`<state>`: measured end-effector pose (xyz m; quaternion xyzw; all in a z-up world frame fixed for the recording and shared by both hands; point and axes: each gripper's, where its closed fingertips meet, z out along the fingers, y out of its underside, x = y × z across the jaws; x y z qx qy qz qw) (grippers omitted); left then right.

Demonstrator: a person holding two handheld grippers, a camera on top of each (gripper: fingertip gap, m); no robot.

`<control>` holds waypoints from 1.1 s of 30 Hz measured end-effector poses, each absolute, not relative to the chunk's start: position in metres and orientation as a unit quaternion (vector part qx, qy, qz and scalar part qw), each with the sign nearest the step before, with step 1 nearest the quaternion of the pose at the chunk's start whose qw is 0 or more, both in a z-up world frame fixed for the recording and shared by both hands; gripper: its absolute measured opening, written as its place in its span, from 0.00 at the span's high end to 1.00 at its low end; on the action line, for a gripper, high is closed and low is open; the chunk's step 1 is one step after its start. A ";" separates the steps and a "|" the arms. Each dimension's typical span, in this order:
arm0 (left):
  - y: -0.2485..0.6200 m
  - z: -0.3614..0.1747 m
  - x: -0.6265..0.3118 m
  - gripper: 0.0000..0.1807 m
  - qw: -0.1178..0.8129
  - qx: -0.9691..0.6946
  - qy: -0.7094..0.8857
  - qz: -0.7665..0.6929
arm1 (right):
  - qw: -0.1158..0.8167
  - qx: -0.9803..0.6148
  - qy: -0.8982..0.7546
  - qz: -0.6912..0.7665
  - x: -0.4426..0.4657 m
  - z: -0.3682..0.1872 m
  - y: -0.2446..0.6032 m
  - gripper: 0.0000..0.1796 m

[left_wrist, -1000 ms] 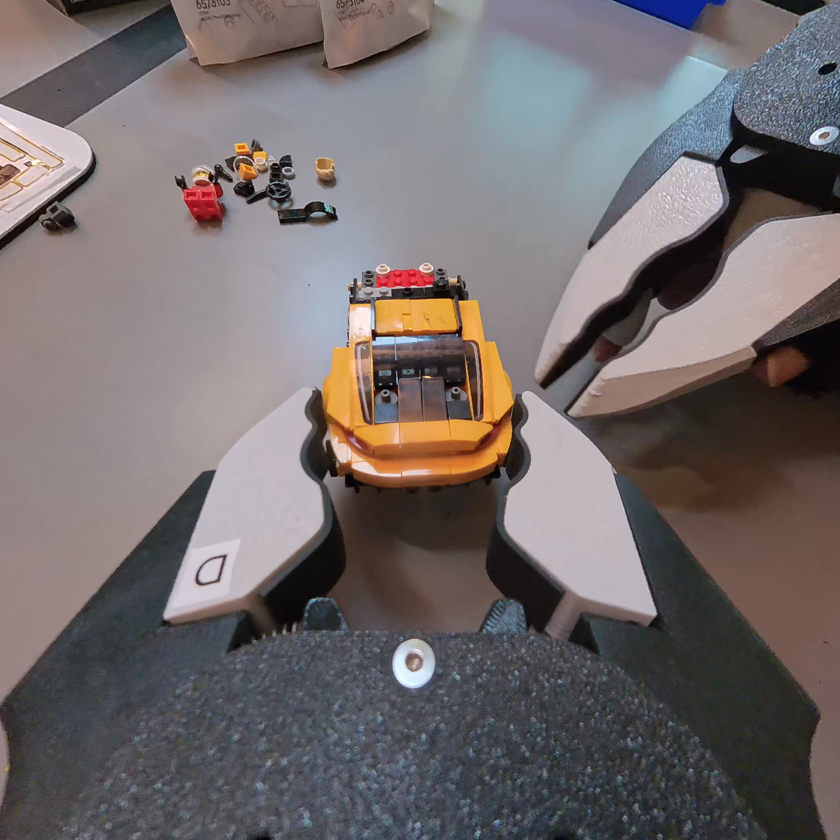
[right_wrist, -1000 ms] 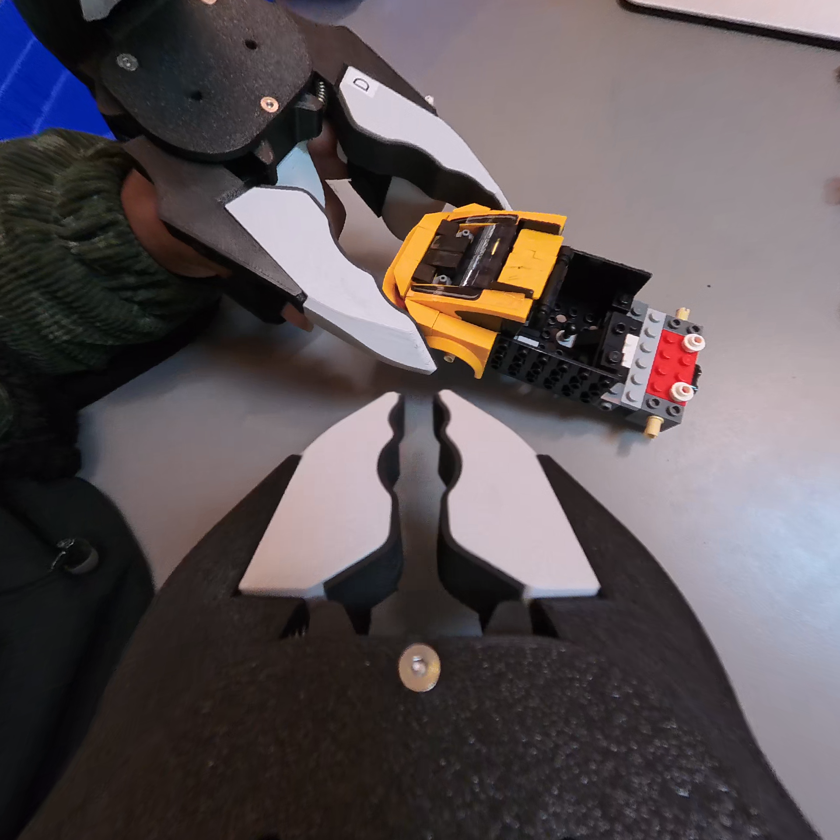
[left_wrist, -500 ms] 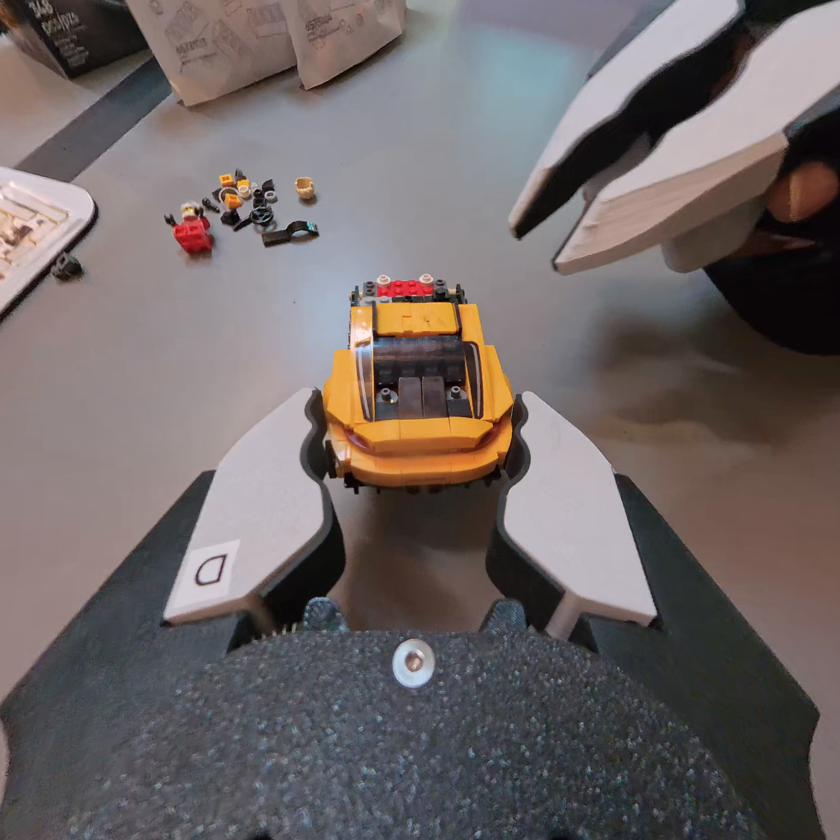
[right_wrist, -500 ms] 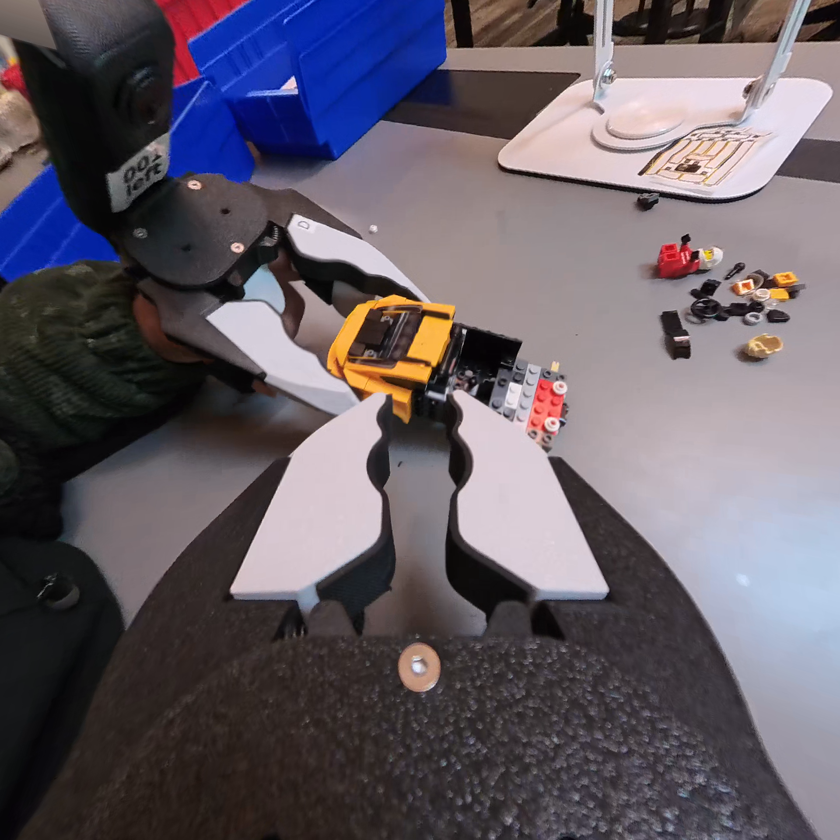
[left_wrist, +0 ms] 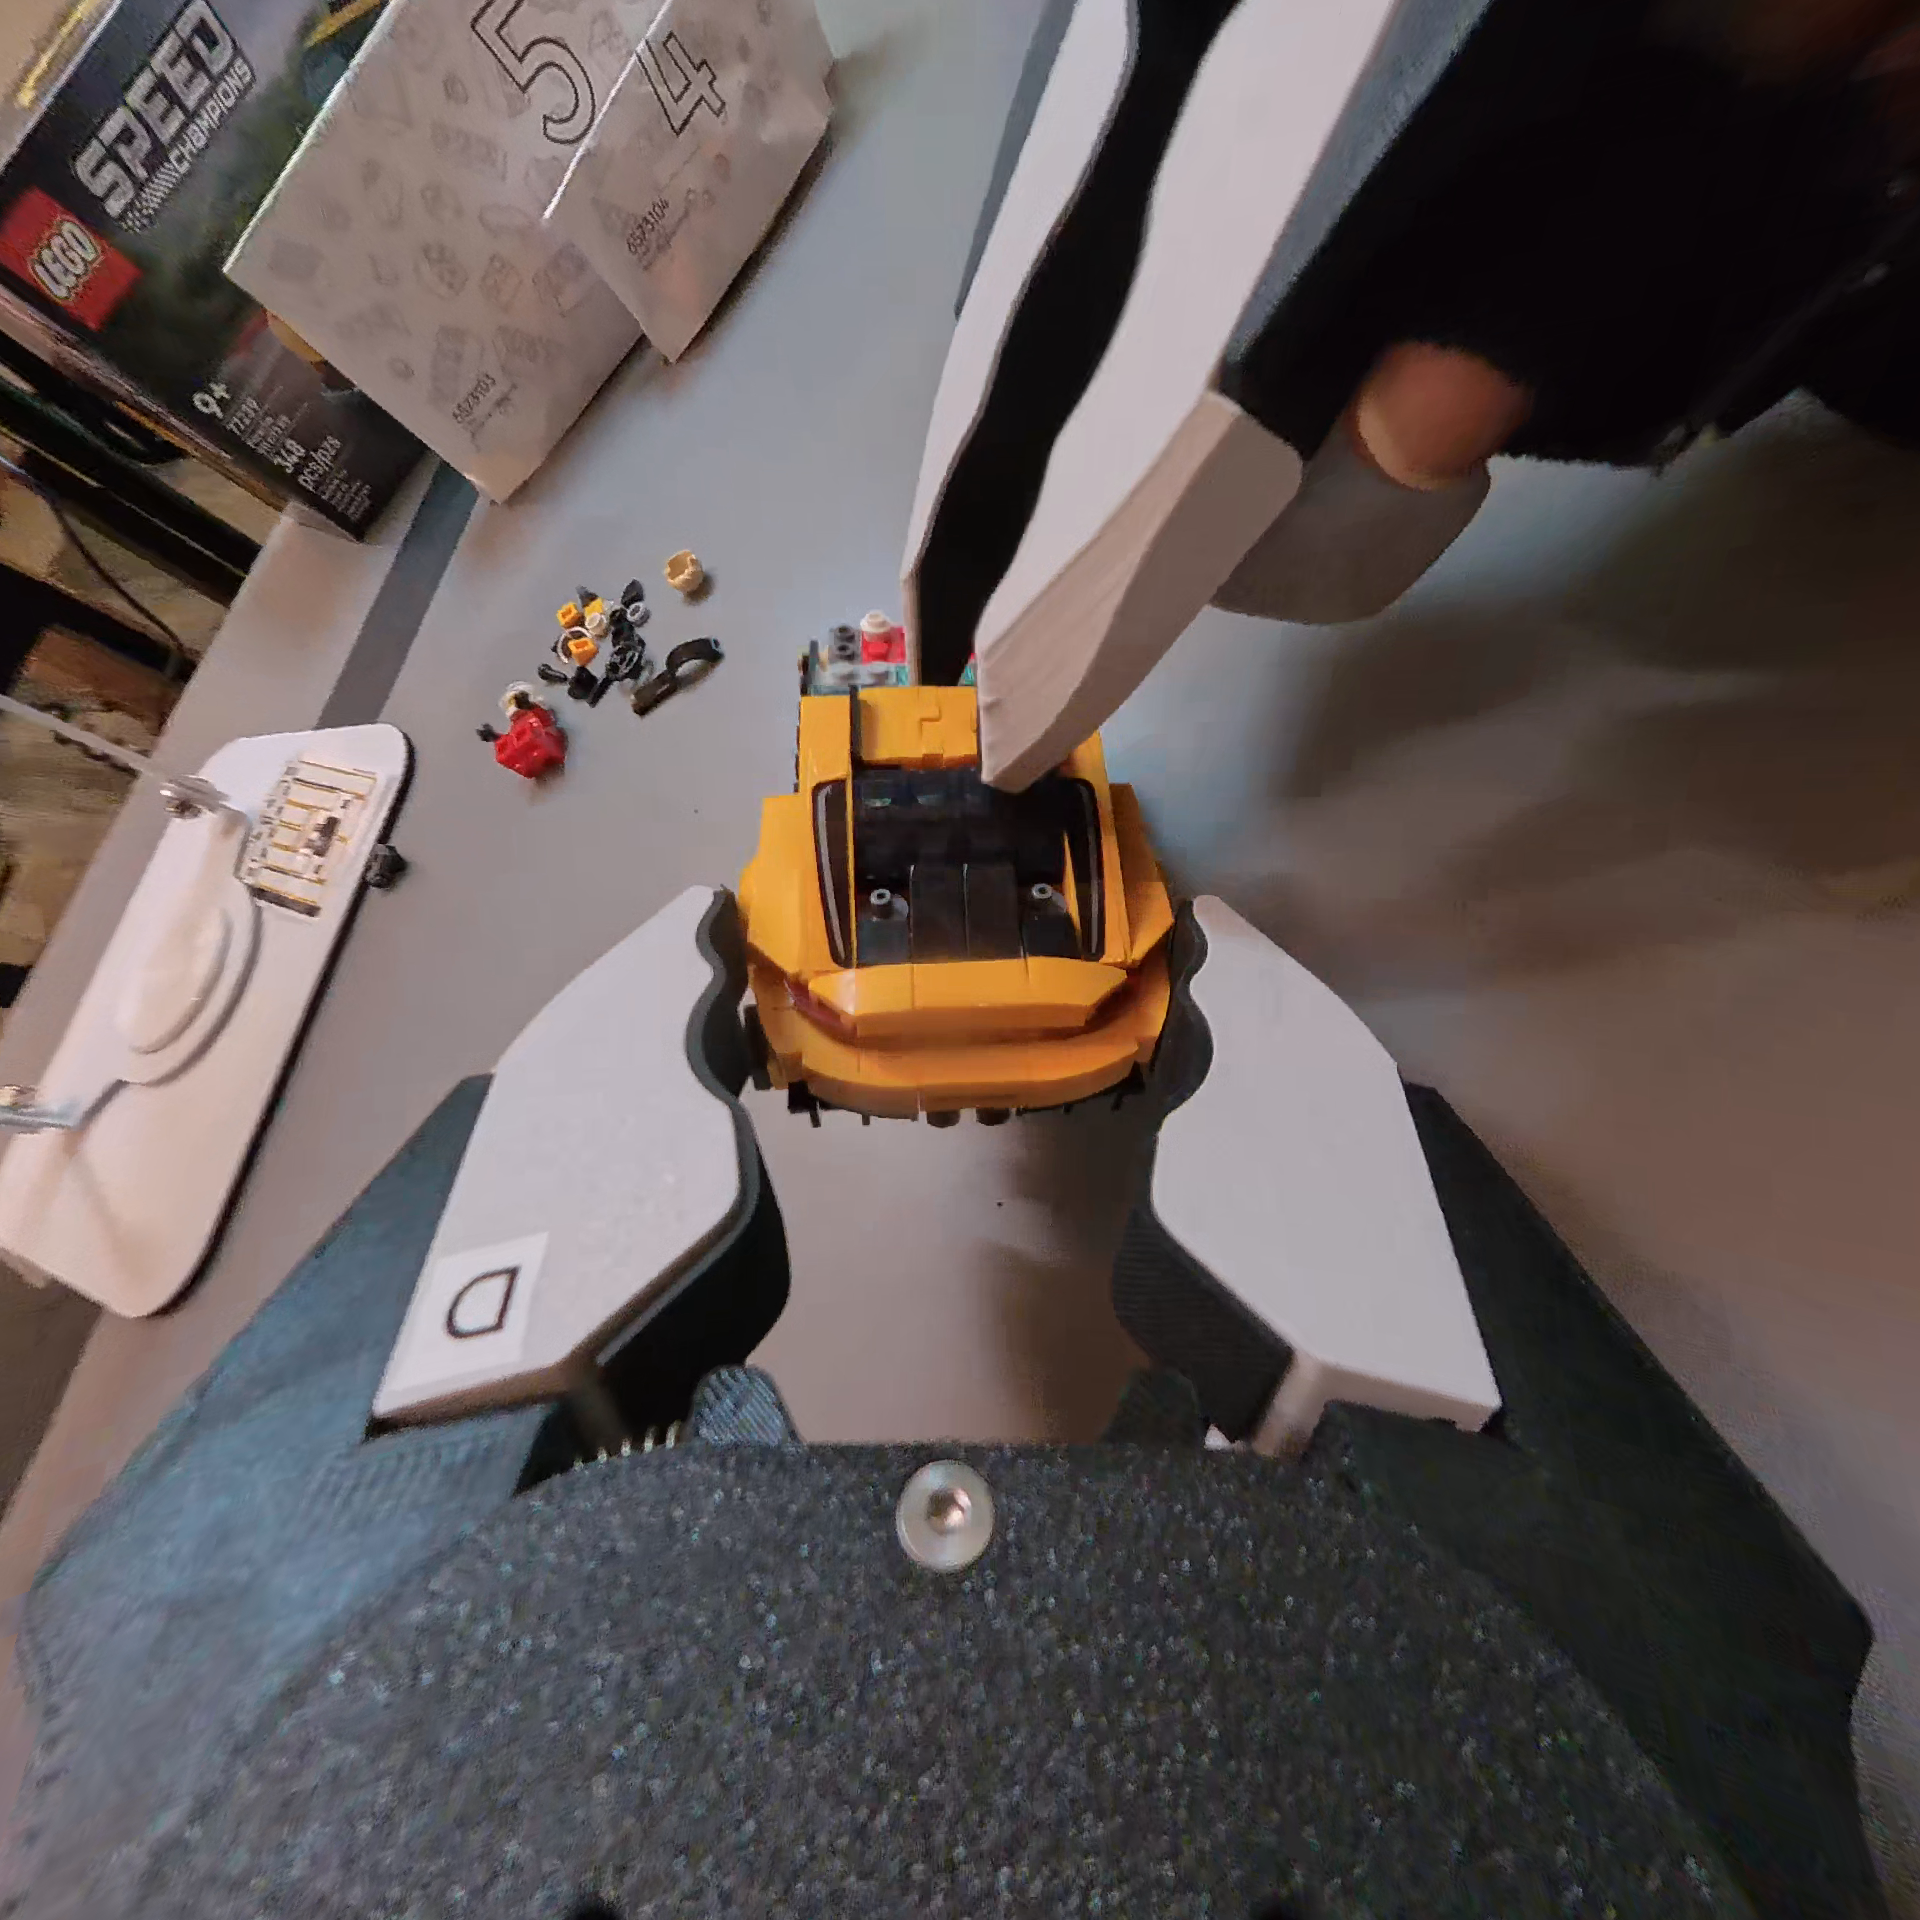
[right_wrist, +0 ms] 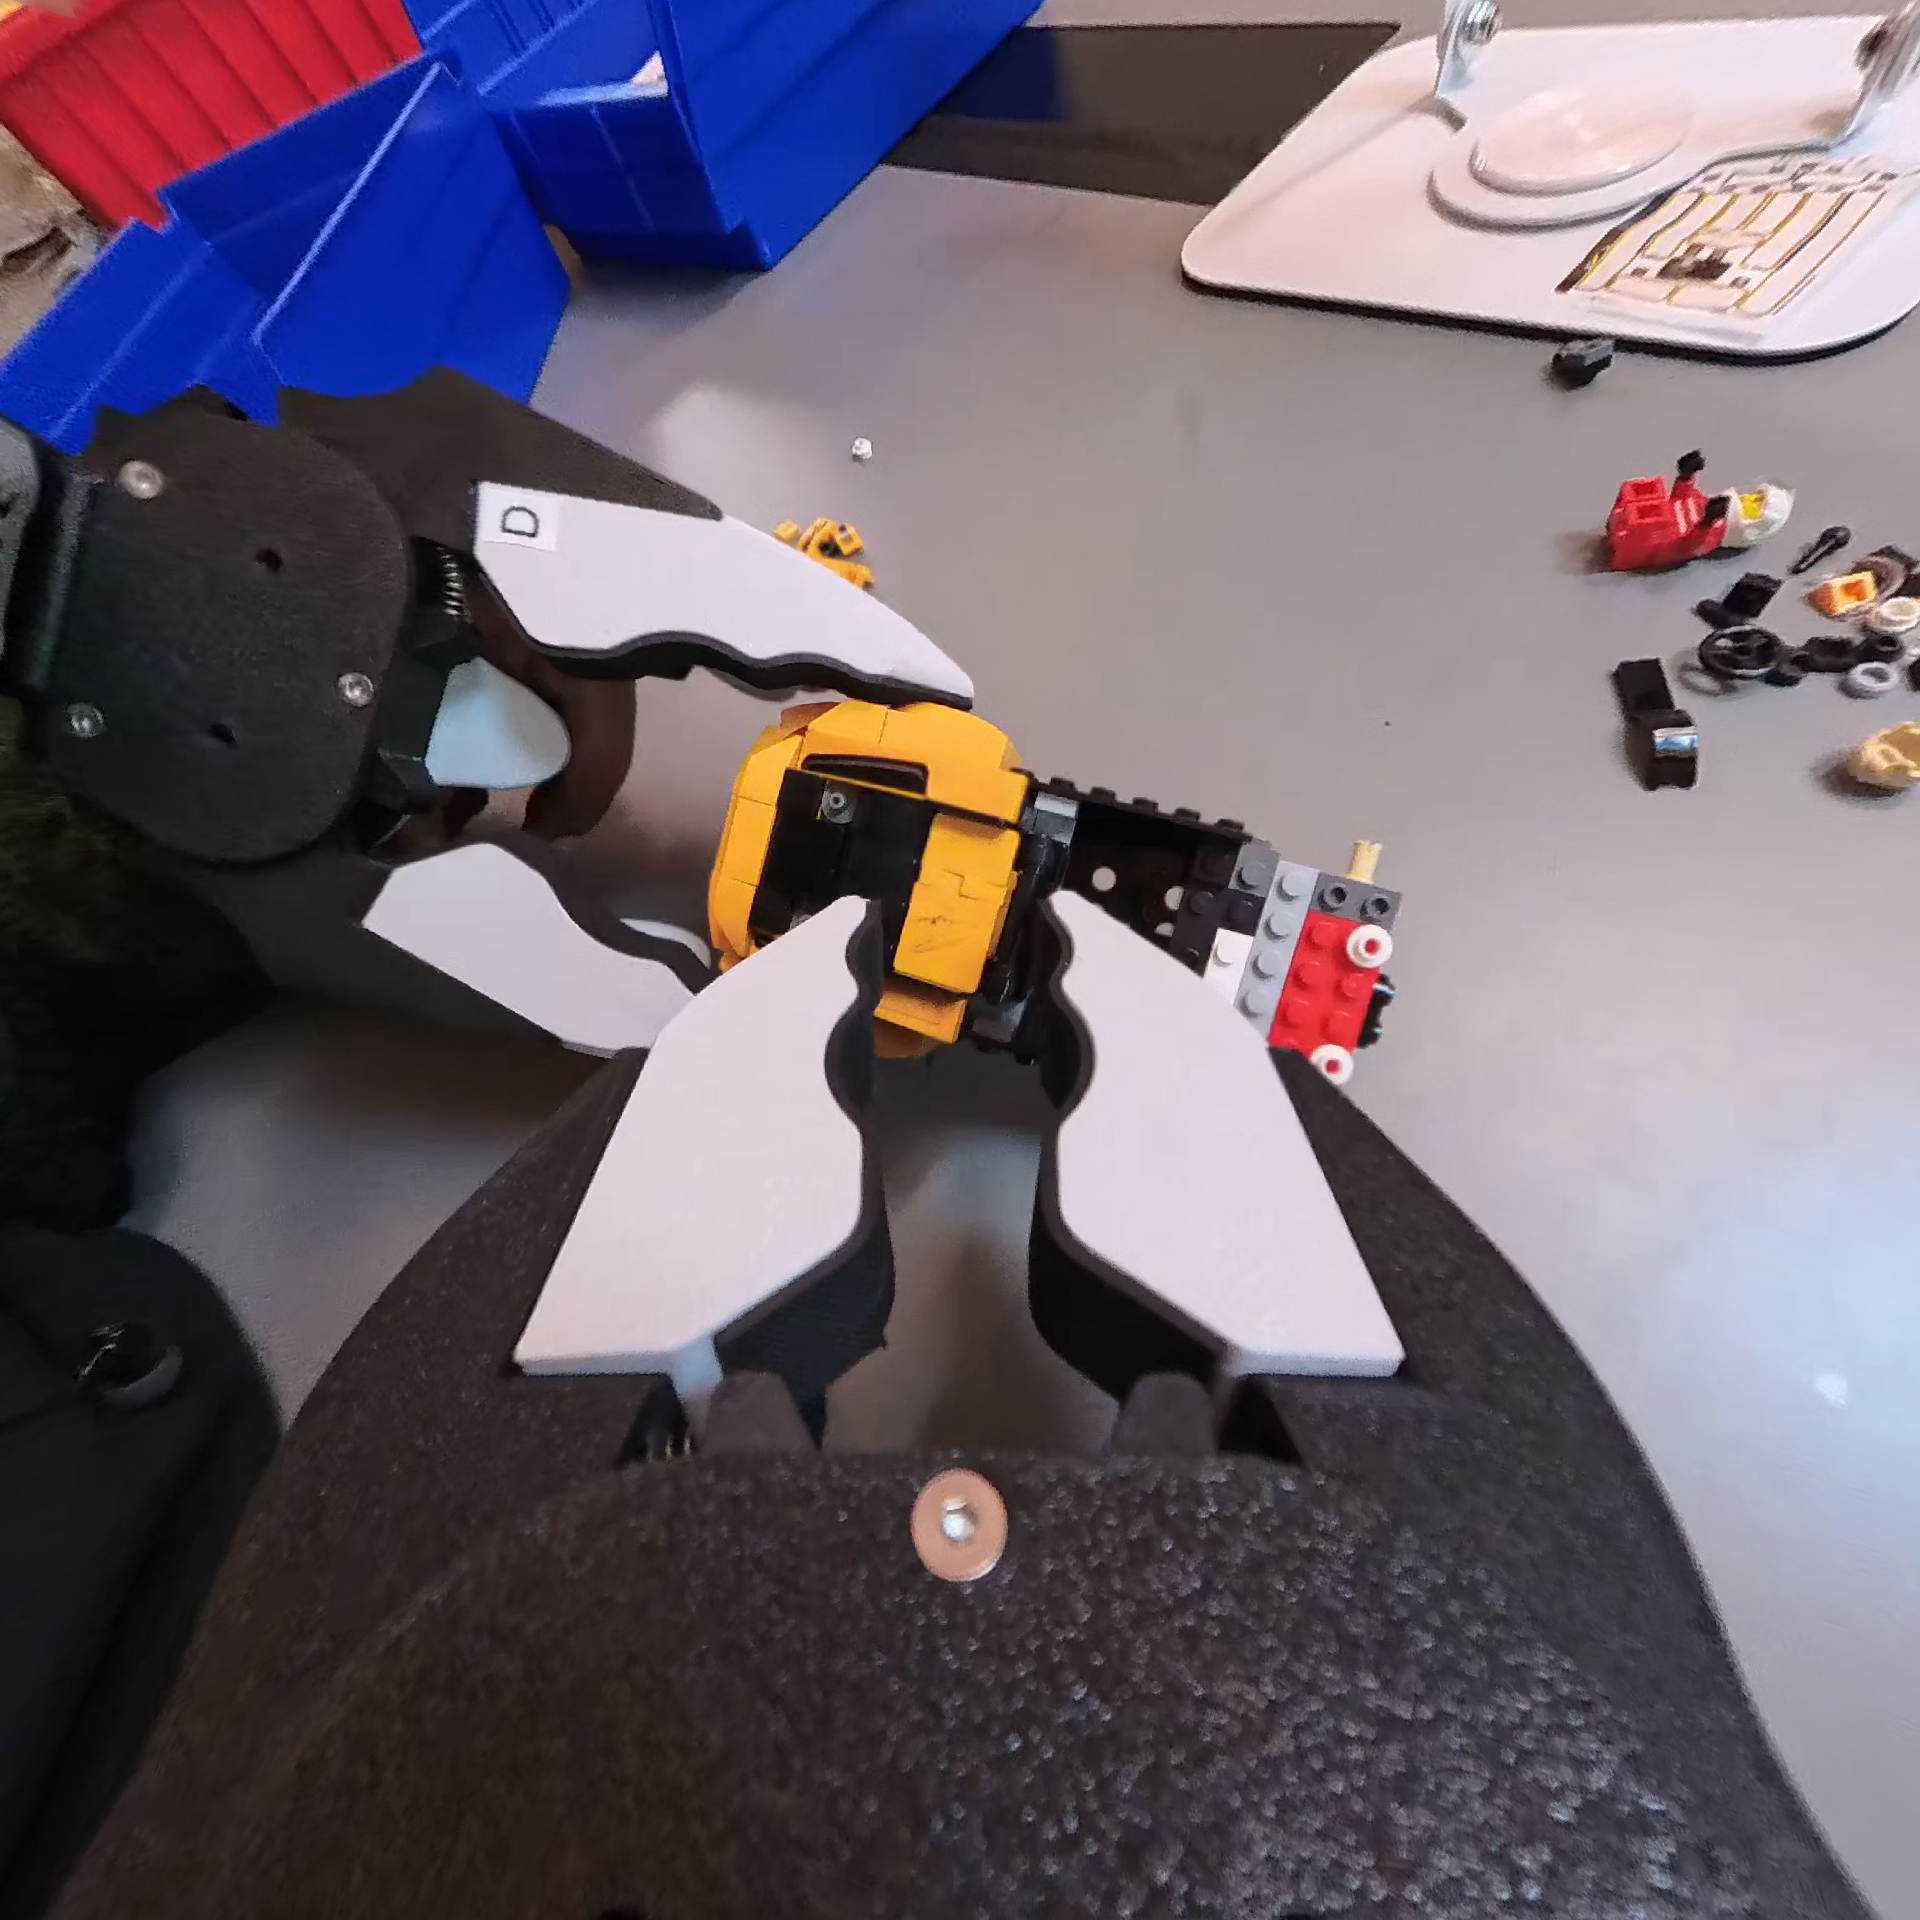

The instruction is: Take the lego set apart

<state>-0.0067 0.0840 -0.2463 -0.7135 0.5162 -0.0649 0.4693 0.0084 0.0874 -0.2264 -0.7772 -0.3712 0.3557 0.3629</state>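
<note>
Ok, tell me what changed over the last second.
The right gripper swung in from beside the yellow lego car and now straddles its roof section, fingers apart, not yet clamped. The left gripper stayed shut on the car's rear; the loose parts have not moved.

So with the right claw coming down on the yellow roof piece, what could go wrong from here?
1. The left claw grips only the car's rear end, so a hard pull by the right claw might twist the car loose.
2. The stripped chassis front sticks out unsupported and could break off.
3. A freed piece could fly off towards the loose parts or off the table.
</note>
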 end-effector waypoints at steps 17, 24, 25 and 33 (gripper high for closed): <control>0.081 -0.262 -0.007 0.57 0.450 -0.713 0.538 0.007 | 0.322 -0.813 -0.387 0.292 0.016 -0.243 0.083 0.85; 0.078 -0.265 -0.009 0.57 0.440 -0.724 0.531 0.027 | 0.315 -0.823 -0.404 0.246 0.012 -0.245 0.079 0.89; 0.077 -0.264 -0.009 0.57 0.441 -0.723 0.531 0.031 | 0.313 -0.825 -0.403 0.243 0.012 -0.245 0.078 0.89; 0.075 -0.265 -0.011 0.57 0.434 -0.736 0.520 0.019 | 0.317 -0.824 -0.409 0.233 0.010 -0.244 0.079 0.90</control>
